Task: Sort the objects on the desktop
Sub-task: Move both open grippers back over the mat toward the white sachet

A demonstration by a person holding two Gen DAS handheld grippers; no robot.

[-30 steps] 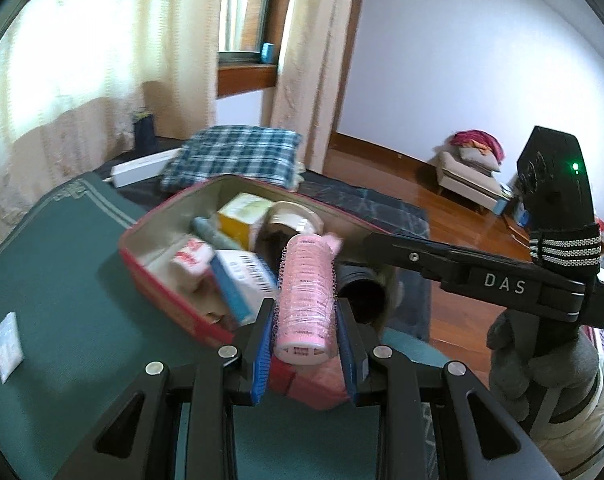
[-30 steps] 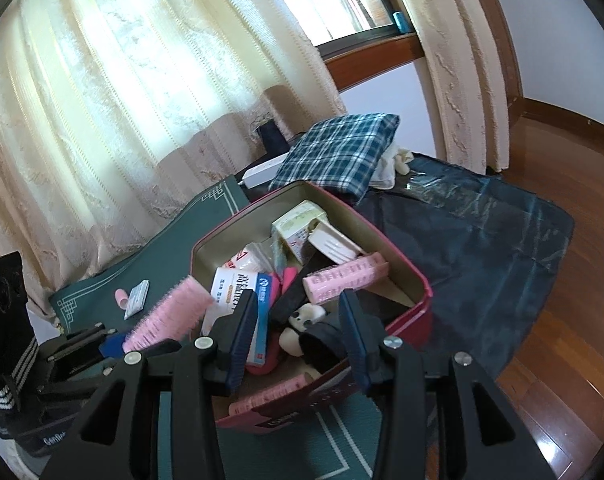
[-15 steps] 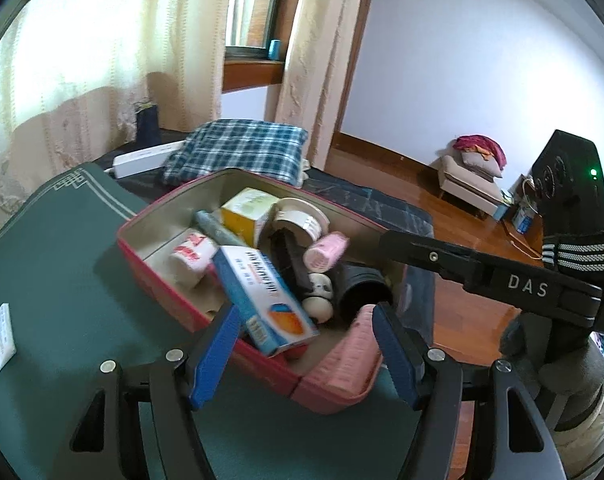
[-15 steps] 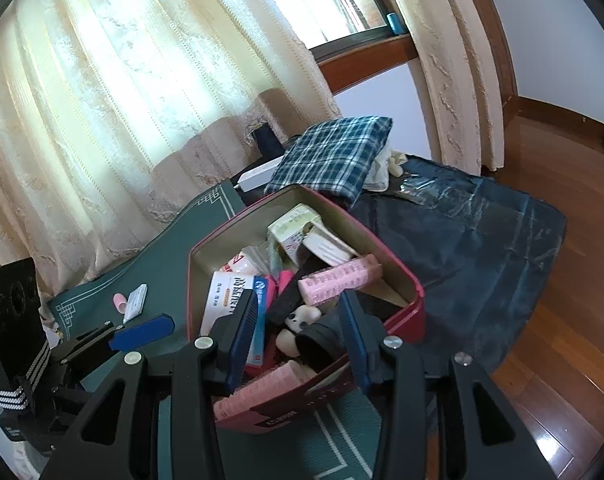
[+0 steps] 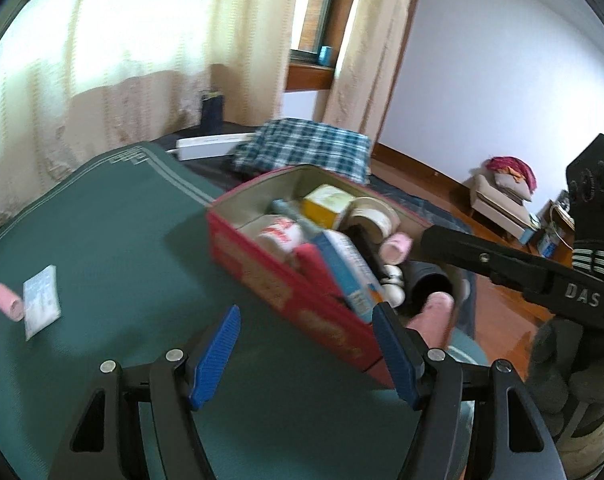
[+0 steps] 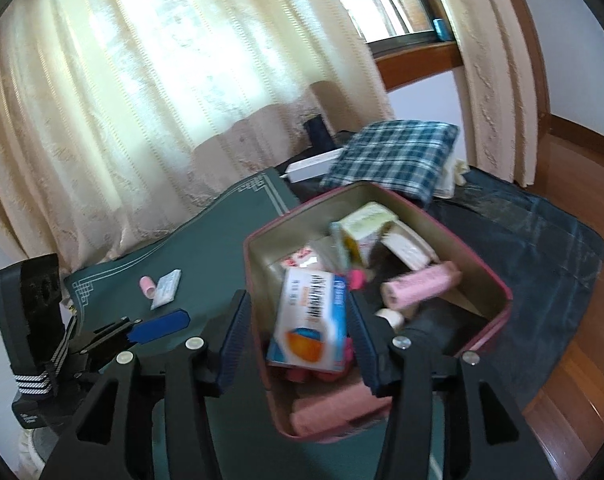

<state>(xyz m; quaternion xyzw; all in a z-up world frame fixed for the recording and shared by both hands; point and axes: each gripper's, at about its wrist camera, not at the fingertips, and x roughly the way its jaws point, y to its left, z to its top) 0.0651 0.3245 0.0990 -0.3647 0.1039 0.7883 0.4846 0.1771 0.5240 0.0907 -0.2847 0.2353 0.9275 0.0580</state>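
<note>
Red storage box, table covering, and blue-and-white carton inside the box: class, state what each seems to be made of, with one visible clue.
Red storage box: probably painted tin; thin rolled rim, dull metallic inner wall.
Table covering: green woven cloth or felt; matte, with a pale line border.
Blue-and-white carton: printed cardboard; flat faces, crisp folded edges.

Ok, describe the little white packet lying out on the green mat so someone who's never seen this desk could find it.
Start at the red tin box full of items on the green mat. Look to the open mat beyond its left side, toward the curtain: the white packet lies flat there. It is thin and rectangular, touching or nearly touching a small pink cylinder.
</note>
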